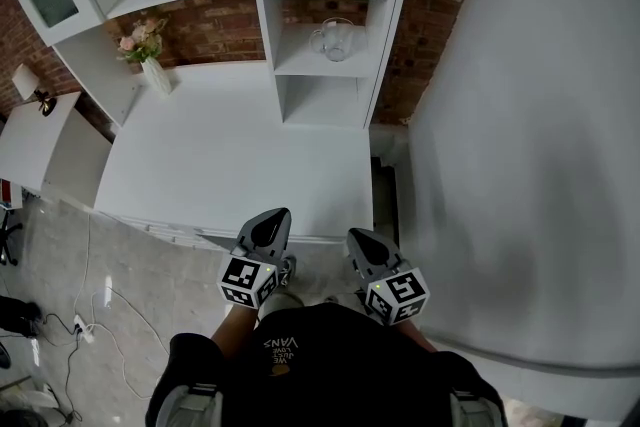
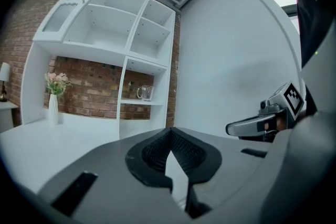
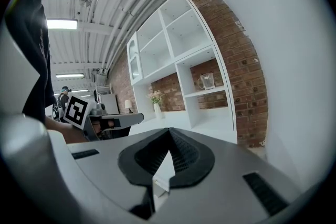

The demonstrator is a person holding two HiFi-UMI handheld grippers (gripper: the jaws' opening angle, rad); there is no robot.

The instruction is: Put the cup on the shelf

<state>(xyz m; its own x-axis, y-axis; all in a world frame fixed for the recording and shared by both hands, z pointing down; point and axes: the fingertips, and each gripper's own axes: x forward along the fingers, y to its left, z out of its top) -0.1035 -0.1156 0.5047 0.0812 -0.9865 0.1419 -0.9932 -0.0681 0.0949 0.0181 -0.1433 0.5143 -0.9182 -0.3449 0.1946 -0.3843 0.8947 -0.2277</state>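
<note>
You've got the cup (image 1: 335,39) standing on its shelf (image 1: 298,64) in the narrow column. The white counter (image 1: 230,165) runs below the cup and carries a vase (image 1: 156,75) of flowers well left of it. Further left of the cup, a side table (image 1: 50,150) holds a lamp (image 1: 28,83). Cables (image 1: 85,320) lie on the floor (image 1: 150,280).

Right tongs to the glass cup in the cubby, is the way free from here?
Probably yes: cup stands alone in the open-fronted cubby, bare counter between. The right tongs are shut.
</note>
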